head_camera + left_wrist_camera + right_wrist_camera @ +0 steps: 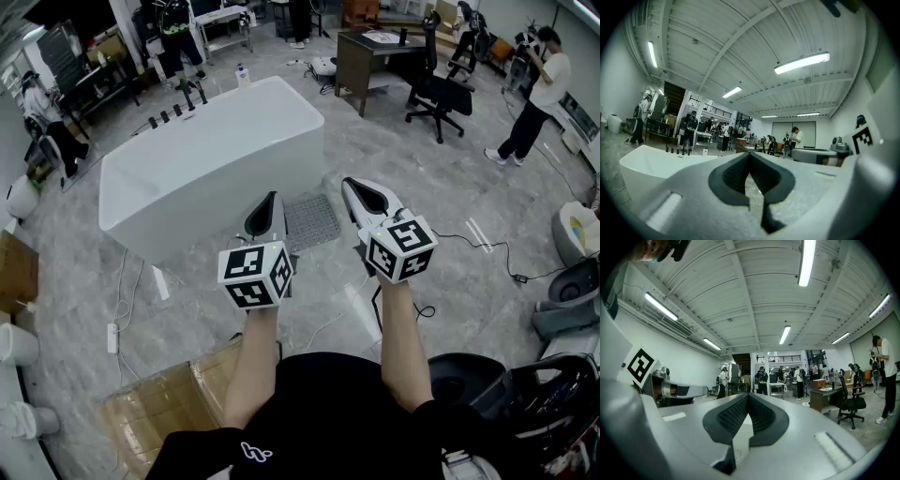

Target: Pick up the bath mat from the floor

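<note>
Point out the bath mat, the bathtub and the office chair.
bath mat (312,223), head view, middle of its top.
bathtub (216,202), head view, near side wall.
office chair (441,97), head view, seat.

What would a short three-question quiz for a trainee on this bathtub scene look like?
1. True or false: the bath mat lies on the floor beside the bathtub.
2. Pick one. The jaws of the left gripper are: A) wide open; B) shut with nothing between them; C) shut on the mat.
3. Fill in the gap: the black office chair stands next to a dark ____.

Key: 1 true; 2 B; 3 desk.
</note>
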`<state>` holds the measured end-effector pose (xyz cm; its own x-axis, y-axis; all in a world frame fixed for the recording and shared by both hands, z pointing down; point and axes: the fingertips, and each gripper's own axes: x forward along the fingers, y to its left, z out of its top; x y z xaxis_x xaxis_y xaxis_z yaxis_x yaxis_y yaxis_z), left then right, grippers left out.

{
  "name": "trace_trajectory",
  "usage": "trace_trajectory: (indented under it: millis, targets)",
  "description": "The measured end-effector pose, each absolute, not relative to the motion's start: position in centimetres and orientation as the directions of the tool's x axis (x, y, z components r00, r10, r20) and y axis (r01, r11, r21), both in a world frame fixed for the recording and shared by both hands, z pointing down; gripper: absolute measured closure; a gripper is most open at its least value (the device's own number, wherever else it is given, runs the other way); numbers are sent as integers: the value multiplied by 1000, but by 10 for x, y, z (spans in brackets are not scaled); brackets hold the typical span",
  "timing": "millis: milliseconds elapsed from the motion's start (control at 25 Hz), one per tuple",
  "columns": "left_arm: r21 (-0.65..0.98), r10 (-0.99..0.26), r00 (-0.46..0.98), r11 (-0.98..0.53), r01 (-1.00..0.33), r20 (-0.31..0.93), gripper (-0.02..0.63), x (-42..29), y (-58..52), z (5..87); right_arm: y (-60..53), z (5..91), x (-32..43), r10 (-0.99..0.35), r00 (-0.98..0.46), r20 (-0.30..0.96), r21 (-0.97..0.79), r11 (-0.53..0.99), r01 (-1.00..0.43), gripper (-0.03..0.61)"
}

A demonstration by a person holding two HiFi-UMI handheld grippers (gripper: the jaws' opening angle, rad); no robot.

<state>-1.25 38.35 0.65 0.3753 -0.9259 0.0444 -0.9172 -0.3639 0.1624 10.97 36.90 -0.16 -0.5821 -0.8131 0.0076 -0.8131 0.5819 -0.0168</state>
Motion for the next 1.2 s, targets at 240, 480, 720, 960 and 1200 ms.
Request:
trace_trajectory:
  millis: [240, 480, 720, 960, 1200]
  targets:
    - [151, -929, 368, -359, -921, 38, 615, -5, 377, -1, 363, -12, 119, -814, -580, -33, 0, 580, -815, 572]
    - [140, -934, 354, -346, -928, 37, 615, 8, 374, -3, 362, -18, 129, -795, -603, -66, 47, 602, -797, 572]
    - [148, -943, 329, -319, -936, 49, 615, 19, 381, 8, 369, -5, 156, -795, -604, -50, 23, 604, -797, 571]
    - [151, -944, 326, -314, -937, 59, 615, 30, 393, 21, 379, 8, 175, -803, -595, -41, 22, 595, -804, 571]
    - [145, -944, 328, -319, -937, 44, 615, 37, 396, 22, 386, 10, 182, -803, -594, -53, 32, 593, -804, 571]
